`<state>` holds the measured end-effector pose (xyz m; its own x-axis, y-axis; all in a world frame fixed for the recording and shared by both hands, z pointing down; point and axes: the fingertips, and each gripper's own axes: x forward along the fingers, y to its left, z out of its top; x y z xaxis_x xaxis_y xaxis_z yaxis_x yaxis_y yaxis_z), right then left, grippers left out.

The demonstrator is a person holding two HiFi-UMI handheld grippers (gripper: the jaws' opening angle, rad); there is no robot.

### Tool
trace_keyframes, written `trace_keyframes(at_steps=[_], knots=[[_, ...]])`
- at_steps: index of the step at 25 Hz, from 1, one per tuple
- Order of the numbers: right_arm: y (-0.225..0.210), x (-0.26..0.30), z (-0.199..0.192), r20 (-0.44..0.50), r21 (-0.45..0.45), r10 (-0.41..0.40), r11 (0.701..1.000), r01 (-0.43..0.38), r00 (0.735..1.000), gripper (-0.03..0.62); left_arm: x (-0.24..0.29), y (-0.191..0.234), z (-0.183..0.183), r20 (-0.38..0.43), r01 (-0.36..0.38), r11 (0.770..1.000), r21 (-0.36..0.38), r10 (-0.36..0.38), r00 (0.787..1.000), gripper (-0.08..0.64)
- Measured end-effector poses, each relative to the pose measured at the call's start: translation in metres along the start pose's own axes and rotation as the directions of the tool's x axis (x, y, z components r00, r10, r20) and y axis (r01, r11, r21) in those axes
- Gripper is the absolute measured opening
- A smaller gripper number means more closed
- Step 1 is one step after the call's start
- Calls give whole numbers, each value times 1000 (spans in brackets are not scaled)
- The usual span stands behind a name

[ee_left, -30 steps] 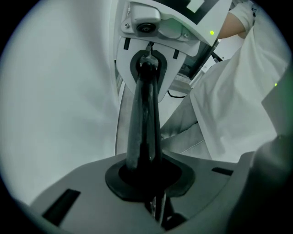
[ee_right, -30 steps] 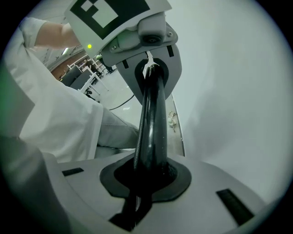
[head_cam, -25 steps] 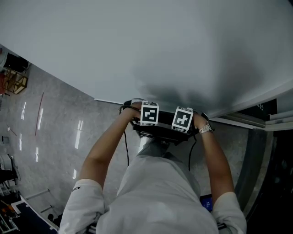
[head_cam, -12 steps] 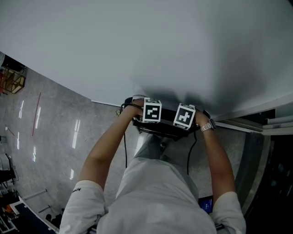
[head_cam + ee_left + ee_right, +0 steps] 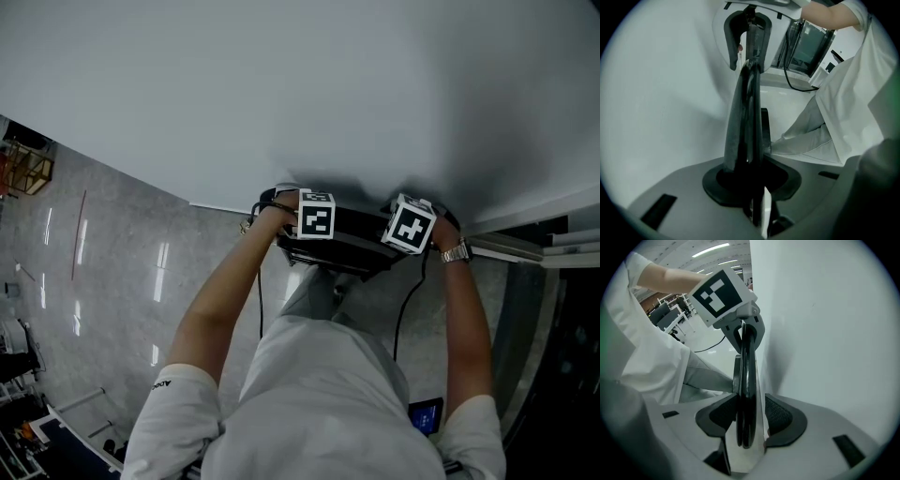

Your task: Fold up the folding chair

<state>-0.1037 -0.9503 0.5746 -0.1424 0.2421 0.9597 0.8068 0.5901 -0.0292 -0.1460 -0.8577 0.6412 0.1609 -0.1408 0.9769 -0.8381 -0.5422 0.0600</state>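
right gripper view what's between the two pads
The folded chair, its black edge loose between the pads; the right gripper's jaws have just been opening. Seen in the right gripper view.

We've got a plain white wall point(image 5: 281, 84) filling most of the head view. Below it is a polished grey stone floor point(image 5: 112, 291) with streaky light reflections and a thin red line point(image 5: 81, 232) on it. Way off at the left edge there's an orange-brown rack point(image 5: 28, 165). A dark door frame point(image 5: 548, 337) runs down the right side, with a small blue-lit screen point(image 5: 424, 414) near the bottom. The right gripper view catches ceiling light strips point(image 5: 710, 249) and desks point(image 5: 670, 317) far back.
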Motion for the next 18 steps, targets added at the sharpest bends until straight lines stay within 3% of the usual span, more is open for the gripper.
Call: trace_keyframes(at_steps=[3,4,5,9,13,18], knots=[[-1,-10,5,18,-22,-32,999,32,999,172,1,4,-1,4,-20,1000,-3,20,1000,83],[-1,-10,5,21,-17,-36,999,36,999,139,1,5,-1,3,-28,1000,-5,28,1000,86],[-1,-9,4,28,-6,-41,999,42,999,110,1,8,0,3,-40,999,-6,40,999,91],[-4,-5,3,89,66,-48,997,43,995,108,2,12,-2,2,-76,997,-12,76,997,115],[-18,-7,-4,79,85,-99,992,92,992,106,-16,32,4,-1,-179,984,-13,179,984,169],[-20,-6,-2,93,139,-105,986,92,990,106,-28,33,4,-5,-267,964,-3,266,964,177]])
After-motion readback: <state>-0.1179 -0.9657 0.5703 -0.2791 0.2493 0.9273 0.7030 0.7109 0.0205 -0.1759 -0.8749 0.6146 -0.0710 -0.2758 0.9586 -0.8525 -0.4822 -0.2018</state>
